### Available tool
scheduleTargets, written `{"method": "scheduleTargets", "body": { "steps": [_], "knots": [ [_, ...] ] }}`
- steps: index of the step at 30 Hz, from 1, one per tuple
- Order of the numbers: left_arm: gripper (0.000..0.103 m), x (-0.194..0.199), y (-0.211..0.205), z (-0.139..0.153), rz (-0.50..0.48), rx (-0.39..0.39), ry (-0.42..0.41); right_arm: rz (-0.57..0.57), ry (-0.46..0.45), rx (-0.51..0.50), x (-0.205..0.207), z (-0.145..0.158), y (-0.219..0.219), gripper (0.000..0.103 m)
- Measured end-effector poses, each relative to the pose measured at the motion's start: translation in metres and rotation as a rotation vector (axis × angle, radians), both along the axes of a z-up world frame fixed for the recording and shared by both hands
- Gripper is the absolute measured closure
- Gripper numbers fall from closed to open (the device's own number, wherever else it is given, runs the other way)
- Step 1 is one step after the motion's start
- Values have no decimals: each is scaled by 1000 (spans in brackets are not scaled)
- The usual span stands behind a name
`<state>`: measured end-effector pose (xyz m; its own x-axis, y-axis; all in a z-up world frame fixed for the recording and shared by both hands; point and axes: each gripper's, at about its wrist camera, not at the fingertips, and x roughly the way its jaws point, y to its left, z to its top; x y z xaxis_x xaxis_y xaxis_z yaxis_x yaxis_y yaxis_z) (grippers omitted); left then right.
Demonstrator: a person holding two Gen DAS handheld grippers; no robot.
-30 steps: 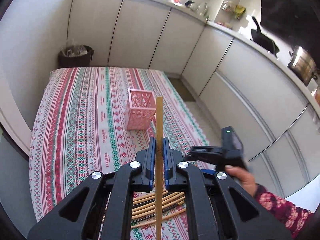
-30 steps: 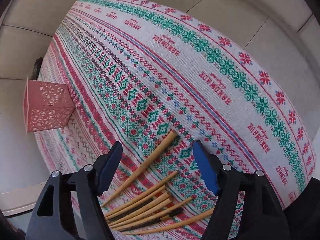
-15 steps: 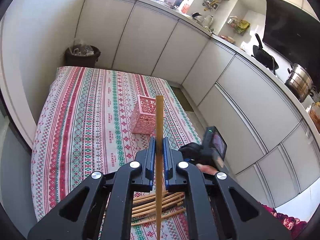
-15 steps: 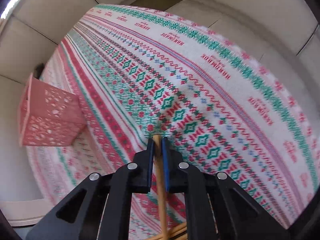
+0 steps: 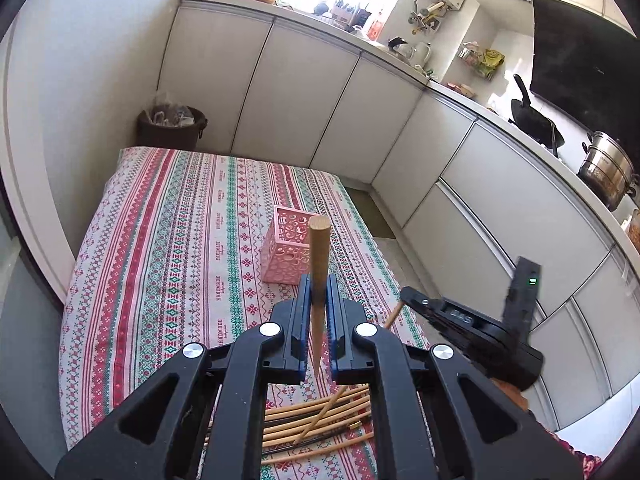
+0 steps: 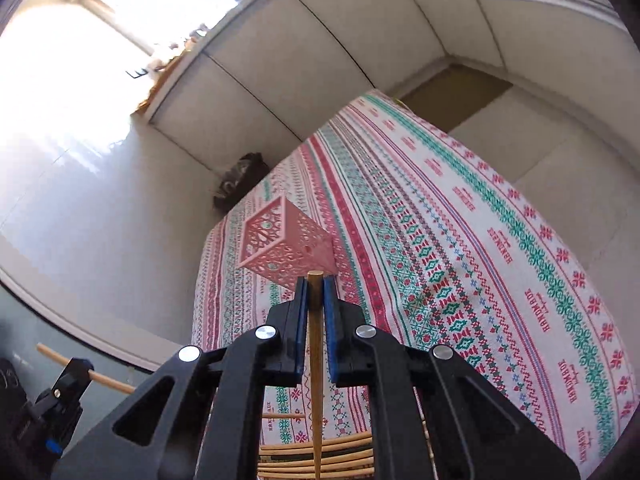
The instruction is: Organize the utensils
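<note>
A pink perforated square holder (image 5: 289,250) stands upright on the striped tablecloth (image 5: 168,240); it also shows in the right wrist view (image 6: 286,246). My left gripper (image 5: 319,294) is shut on a wooden chopstick (image 5: 319,256), lifted above the table in front of the holder. My right gripper (image 6: 316,296) is shut on another wooden chopstick (image 6: 316,360), raised just short of the holder. Several more chopsticks (image 5: 320,420) lie in a pile on the cloth under both grippers, also in the right wrist view (image 6: 320,456). The right gripper appears at the right of the left wrist view (image 5: 404,300).
White cabinets (image 5: 300,96) line the far and right sides. A dark bin (image 5: 170,128) stands behind the table's far left corner. A pan (image 5: 536,120) and a steel pot (image 5: 608,172) sit on the counter at right. The table's right edge drops to the floor.
My right gripper closed on a chopstick from the pile and lifted it toward the holder. My left gripper rose and tilted with its chopstick.
</note>
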<state>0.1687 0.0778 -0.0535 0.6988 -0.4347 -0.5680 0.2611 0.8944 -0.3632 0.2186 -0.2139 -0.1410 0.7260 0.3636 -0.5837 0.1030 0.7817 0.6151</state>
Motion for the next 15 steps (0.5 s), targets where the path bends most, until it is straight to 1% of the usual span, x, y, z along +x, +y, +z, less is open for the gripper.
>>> {"method": "scheduleTargets", "body": {
  "steps": [2, 5, 9, 15],
  "knots": [
    [97, -1, -4, 2, 3, 11, -4, 35, -62, -35, -13, 16, 6, 95],
    [97, -4, -10, 5, 14, 29, -15, 69, -129, -68, -34, 42, 10, 95],
    [97, -7, -16, 10, 29, 43, -31, 83, -173, -64, -45, 63, 8, 95],
    [97, -5, -29, 20, 47, 73, -57, 65, -208, -23, -50, 88, -13, 95]
  ]
}}
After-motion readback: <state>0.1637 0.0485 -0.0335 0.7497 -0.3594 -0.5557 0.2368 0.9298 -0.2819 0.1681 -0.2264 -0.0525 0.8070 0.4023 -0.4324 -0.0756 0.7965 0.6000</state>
